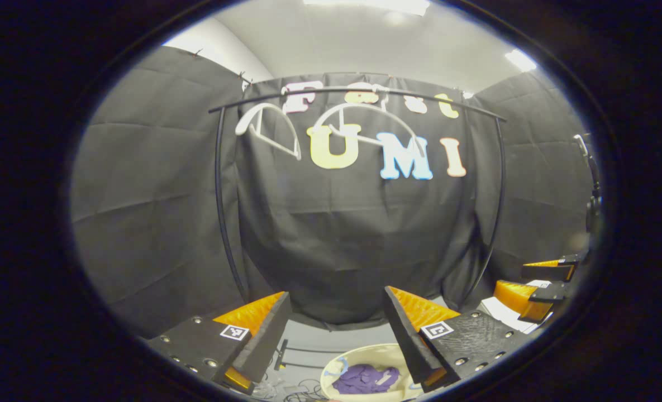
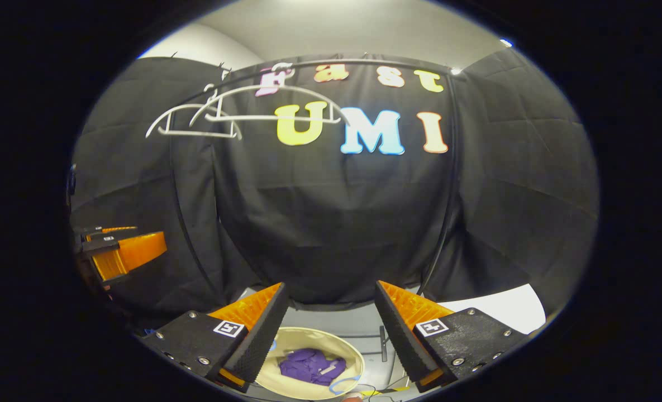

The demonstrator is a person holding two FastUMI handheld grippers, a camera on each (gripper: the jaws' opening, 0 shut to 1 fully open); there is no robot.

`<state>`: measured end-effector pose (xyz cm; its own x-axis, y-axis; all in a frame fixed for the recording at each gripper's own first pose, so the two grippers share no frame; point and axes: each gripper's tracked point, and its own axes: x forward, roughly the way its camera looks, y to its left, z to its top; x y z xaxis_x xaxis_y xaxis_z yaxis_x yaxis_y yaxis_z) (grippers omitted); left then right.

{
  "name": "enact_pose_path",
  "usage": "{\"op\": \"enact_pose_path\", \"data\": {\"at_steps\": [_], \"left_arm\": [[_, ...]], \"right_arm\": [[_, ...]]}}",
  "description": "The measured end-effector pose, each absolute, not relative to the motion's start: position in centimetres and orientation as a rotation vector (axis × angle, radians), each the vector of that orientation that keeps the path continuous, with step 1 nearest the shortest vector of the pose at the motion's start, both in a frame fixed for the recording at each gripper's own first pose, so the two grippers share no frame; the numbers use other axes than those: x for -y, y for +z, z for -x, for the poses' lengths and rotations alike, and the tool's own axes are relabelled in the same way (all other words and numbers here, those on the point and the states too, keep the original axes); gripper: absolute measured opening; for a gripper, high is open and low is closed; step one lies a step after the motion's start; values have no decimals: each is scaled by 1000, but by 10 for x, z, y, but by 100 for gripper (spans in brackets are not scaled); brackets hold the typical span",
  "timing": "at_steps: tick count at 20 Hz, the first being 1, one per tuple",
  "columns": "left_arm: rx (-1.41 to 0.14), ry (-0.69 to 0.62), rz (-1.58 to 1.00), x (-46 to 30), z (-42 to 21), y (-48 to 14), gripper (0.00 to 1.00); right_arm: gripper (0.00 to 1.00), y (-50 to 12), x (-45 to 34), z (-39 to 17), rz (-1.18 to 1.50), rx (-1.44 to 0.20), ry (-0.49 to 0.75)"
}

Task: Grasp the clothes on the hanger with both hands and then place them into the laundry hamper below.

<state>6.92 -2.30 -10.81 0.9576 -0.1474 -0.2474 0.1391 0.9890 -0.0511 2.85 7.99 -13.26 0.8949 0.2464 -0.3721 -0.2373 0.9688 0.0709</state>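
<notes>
Black cloth walls close the booth on three sides, with a dark rail [image 1: 358,92] arching across the back. We count two bare white hangers [image 1: 269,131] on that rail, side by side toward its left end, and one cream laundry hamper [image 1: 358,357] on the floor below. We see a single purple garment [image 1: 366,378] crumpled inside the hamper. Our left gripper [image 1: 336,329] hangs above it with jaws spread wide and nothing between them, the garment low between its fingers. Our right gripper [image 2: 328,326] is likewise agape and empty, the purple garment [image 2: 311,365] just below its gap.
</notes>
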Motion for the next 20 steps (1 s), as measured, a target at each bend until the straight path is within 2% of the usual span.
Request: {"op": "enact_pose_path", "data": {"at_steps": [10, 15, 20], "left_arm": [[-58, -95, 55, -1, -59, -7, 100], [-51, -66, 29, -11, -50, 6, 100], [-18, -49, 28, -18, -49, 20, 100]], "right_arm": [[95, -28, -33, -42, -75, -161, 156], [95, 12, -21, -31, -79, -84, 125], [95, 27, -10, -30, -46, -36, 104]]}}
